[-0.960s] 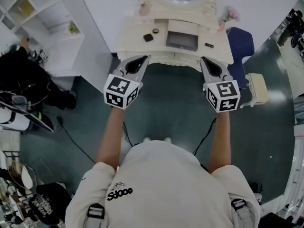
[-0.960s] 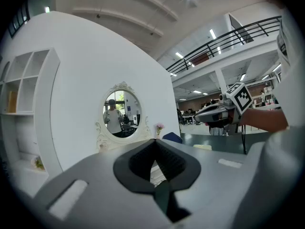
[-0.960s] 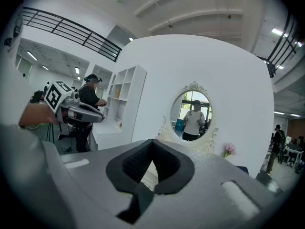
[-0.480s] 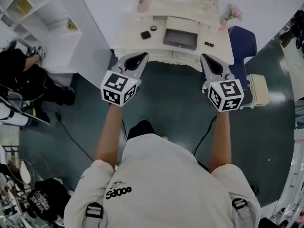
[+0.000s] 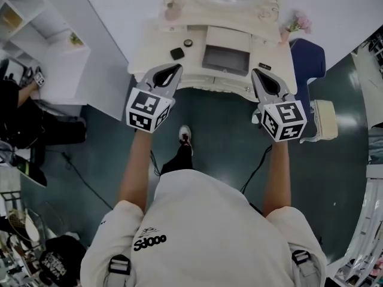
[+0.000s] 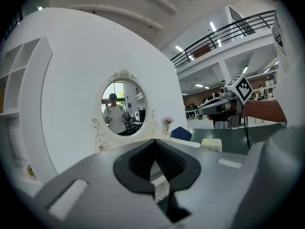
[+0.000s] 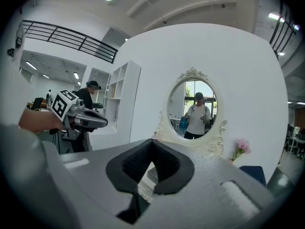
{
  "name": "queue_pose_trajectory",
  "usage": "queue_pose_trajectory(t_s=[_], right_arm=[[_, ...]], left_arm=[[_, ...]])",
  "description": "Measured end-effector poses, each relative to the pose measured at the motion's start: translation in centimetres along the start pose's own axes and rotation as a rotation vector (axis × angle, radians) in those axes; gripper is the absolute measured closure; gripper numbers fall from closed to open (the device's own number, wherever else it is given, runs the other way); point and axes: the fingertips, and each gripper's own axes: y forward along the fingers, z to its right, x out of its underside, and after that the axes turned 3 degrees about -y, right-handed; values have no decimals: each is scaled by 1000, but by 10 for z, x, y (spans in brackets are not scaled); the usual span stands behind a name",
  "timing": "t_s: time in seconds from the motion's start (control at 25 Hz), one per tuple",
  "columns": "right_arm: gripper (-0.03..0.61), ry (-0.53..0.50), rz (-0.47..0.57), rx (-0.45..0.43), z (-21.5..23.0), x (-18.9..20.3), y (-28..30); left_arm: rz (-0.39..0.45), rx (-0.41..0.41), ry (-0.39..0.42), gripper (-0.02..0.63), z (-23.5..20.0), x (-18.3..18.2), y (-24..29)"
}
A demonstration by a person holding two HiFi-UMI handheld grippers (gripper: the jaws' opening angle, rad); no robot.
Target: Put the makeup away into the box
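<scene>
A white dressing table [image 5: 155,49] stands ahead under an oval mirror [image 6: 123,109]. On its top sits an open grey box [image 5: 226,57]. Left of the box lie a black square compact [image 5: 177,54] and a small round pot [image 5: 188,43]; a small dark item [image 5: 264,66] lies to the right. My left gripper [image 5: 178,69] is shut and empty at the table's front edge, near the compact. My right gripper [image 5: 255,73] is also shut and empty, at the front edge right of the box. Each gripper view shows the jaws pressed together, left [image 6: 154,144] and right [image 7: 152,144].
A blue chair [image 5: 305,55] and a cream stool [image 5: 323,115] stand right of the table. Pink flowers [image 5: 302,23] sit at its back right corner. A white shelf unit [image 5: 36,28] and a person in black [image 5: 18,100] are at the left. A cable [image 5: 84,178] lies on the floor.
The person has stepped forward, one foot now showing ahead of the body. The dressing table has come nearer, and both shut grippers now reach its front edge.
</scene>
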Motion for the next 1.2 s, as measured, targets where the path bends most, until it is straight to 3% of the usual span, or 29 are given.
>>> queue_pose_trajectory(t_s=[0.32, 0.64, 0.96, 1.2], right_arm=[[578, 17, -10, 26, 44, -21, 100], [578, 27, -34, 22, 67, -32, 182], [577, 16, -76, 34, 78, -17, 228], [577, 15, -116, 21, 103, 9, 246]], left_arm=[[-15, 36, -23, 594, -87, -3, 85], [-16, 83, -21, 594, -148, -6, 147], [-77, 143, -38, 592, -175, 20, 182], [-140, 130, -75, 529, -178, 46, 208]])
